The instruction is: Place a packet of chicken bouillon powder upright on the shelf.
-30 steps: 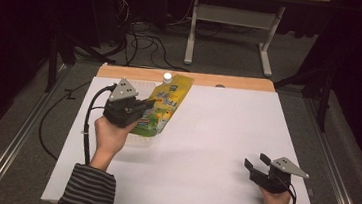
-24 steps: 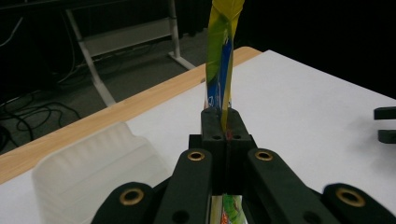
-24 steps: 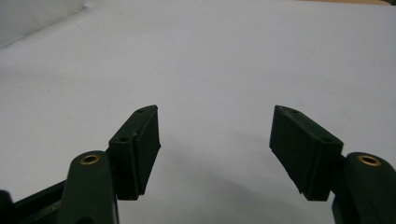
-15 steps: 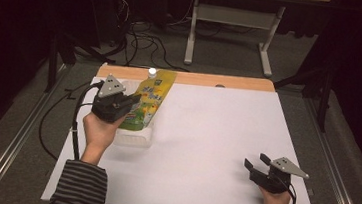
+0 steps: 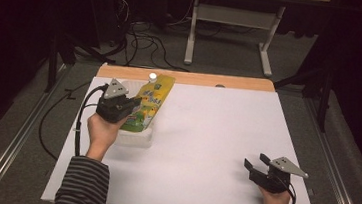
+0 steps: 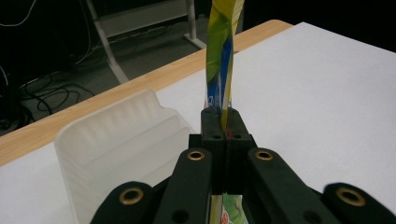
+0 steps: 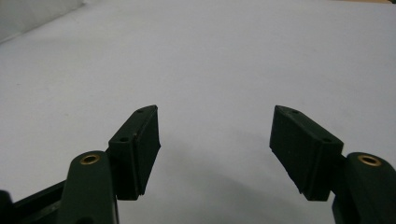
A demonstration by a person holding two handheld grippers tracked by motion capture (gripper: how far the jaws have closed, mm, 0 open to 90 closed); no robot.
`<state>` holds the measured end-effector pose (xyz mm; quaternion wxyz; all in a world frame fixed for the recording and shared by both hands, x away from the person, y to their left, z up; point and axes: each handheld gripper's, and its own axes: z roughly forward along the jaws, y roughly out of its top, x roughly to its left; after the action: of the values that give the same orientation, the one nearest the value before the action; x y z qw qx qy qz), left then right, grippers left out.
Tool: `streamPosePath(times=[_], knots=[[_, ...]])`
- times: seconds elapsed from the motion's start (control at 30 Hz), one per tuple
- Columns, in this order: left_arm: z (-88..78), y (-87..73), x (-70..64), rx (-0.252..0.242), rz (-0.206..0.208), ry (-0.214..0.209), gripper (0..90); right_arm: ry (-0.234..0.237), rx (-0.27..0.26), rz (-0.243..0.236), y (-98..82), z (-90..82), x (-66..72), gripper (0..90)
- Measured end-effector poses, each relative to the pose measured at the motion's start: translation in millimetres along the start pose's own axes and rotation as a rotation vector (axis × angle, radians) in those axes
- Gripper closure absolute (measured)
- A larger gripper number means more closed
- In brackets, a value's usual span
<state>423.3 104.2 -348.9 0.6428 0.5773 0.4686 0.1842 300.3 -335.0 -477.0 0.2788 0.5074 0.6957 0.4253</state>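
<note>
Between the left gripper's (image 6: 223,122) jaws: the pouch (image 6: 221,56).

printed yellow pouch (image 5: 151,104), lettering too small and blurred to read

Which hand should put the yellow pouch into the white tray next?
Left. The left gripper is shut on the yellow pouch beside the white tray; the right gripper rests open, far across the table.
</note>
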Motion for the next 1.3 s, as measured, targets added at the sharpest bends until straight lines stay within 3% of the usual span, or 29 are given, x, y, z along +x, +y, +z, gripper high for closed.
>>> streamPosePath(times=[0.2,0.43,0.67,0.8,0.87,1.03,1.1,1.27,1.3], knots=[[3.3,-9.2,3.6,0.017,0.026,0.003,90.0,0.000,-0.001,0.000,-0.1,-0.1,0.1,33.7],[0.7,-14.2,11.9,0.043,0.001,0.019,89.3,-0.001,-0.002,0.000,-0.2,-0.3,0.3,33.7],[-5.9,-12.2,19.6,0.115,-0.008,0.075,86.1,-0.007,-0.004,-0.009,-0.2,-0.3,1.3,33.7],[-5.1,-18.9,22.9,0.209,0.011,0.112,83.8,-0.004,-0.002,-0.014,-0.1,0.0,0.9,33.7],[-4.2,-21.8,23.0,0.230,0.017,0.116,83.8,-0.007,-0.004,-0.009,-0.3,-0.3,1.1,33.7],[-3.5,-20.9,22.6,0.237,-0.007,0.113,89.4,-0.007,-0.004,-0.011,-0.2,-0.3,1.1,33.7],[-4.3,-22.0,21.3,0.237,0.006,0.112,89.9,-0.007,-0.004,-0.009,-0.3,-0.4,1.2,33.7],[-3.7,-25.9,18.0,0.204,0.033,0.096,90.0,-0.006,-0.004,-0.002,-0.4,-0.9,1.5,33.6],[-2.8,-27.6,17.6,0.177,0.026,0.085,90.0,-0.006,-0.005,-0.003,-0.4,-0.9,1.5,33.7]])
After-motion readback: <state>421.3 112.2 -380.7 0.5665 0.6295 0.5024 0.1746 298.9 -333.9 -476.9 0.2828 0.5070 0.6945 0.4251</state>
